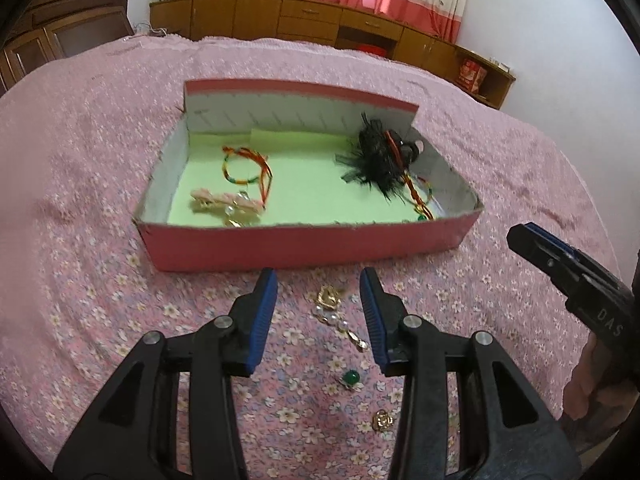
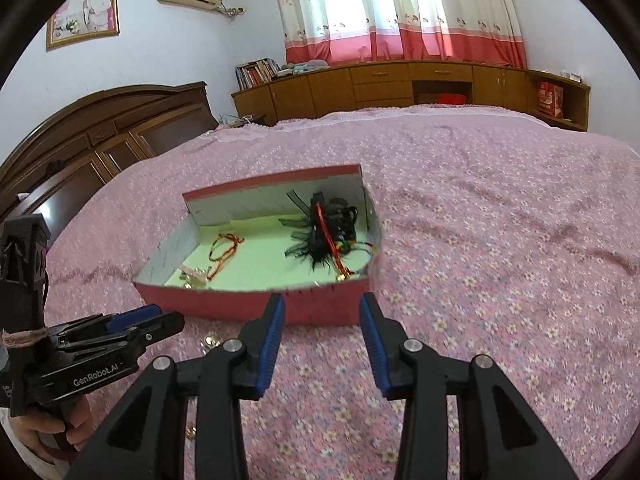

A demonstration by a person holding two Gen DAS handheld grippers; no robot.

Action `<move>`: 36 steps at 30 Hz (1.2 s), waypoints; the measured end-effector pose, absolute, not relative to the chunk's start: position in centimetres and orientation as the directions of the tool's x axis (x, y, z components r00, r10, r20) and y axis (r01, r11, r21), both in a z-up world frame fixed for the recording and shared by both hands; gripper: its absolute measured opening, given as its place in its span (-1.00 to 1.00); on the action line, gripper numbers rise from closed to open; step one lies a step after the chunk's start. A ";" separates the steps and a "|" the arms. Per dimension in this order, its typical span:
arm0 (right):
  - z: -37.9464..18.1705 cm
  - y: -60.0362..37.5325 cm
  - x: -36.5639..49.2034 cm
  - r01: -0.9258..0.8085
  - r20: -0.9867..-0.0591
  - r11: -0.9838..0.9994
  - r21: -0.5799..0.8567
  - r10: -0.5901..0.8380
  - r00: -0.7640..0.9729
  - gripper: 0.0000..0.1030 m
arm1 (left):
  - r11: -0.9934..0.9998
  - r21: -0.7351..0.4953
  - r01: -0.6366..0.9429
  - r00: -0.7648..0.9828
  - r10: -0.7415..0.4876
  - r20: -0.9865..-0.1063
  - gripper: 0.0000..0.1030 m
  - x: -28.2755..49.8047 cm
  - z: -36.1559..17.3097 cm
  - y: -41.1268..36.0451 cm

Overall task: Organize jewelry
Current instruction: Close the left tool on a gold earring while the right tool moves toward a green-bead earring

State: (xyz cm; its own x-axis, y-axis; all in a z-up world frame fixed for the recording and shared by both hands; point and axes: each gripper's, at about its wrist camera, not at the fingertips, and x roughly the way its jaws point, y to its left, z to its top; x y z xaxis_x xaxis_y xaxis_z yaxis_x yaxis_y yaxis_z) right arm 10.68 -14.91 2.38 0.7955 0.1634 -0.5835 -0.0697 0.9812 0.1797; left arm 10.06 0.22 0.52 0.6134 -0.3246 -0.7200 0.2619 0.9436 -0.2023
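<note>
Two stages of the job show at once: part of the jewelry is already stowed and part still lies loose. Largest is the bed (image 1: 80, 184), its pink flowered cover carrying everything. On it stands the red box (image 1: 304, 246), open-topped with a pale green floor. Inside, a black feathered hair piece (image 1: 376, 160) sits toward the right rear corner with a red-and-gold cord bracelet (image 1: 420, 200) touching its near side; toward the left lie a multicoloured cord bracelet (image 1: 244, 168) and, nearer the front wall, a pink hair clip (image 1: 224, 204). Outside the box, just before its front wall, three small pieces remain on the cover: a gold and pearl earring (image 1: 340, 316), nearer the camera a green bead earring (image 1: 352, 378), and nearest a small gold piece (image 1: 383, 421). The left gripper (image 1: 319, 300) hangs over the gold and pearl earring, its fingers moderately apart and holding nothing, the earring lying between them but untouched. The right gripper (image 2: 322, 316) points at the box's front wall, fingers likewise parted and empty. By my judgement the larger items are done and these three small pieces are left, the gold and pearl earring likely first.
</note>
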 end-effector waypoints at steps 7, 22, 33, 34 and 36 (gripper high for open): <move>0.9 -15.6 10.3 -0.048 -0.612 0.980 0.191 0.158 0.775 -0.20 | 0.938 -0.197 0.284 0.578 -0.332 -0.746 -0.34 10.3 -1.2 -1.0; -0.6 -16.8 10.1 -0.017 -0.631 0.970 0.244 0.172 0.756 -0.20 | 0.944 -0.167 0.285 0.545 -0.303 -0.782 -0.84 11.1 -3.7 -2.4; -0.3 -16.7 9.6 -0.021 -0.625 0.965 0.261 0.185 0.758 -0.20 | 0.937 -0.219 0.271 0.569 -0.340 -0.749 -0.85 9.9 -1.9 -1.3; -0.2 -16.6 9.5 -0.023 -0.625 0.964 0.264 0.189 0.757 -0.20 | 0.937 -0.219 0.271 0.575 -0.340 -0.745 -0.85 9.7 -1.6 -1.2; -0.1 -16.4 9.4 -0.026 -0.626 0.964 0.266 0.193 0.756 -0.20 | 0.938 -0.220 0.266 0.586 -0.339 -0.736 -0.85 9.4 -0.9 -0.9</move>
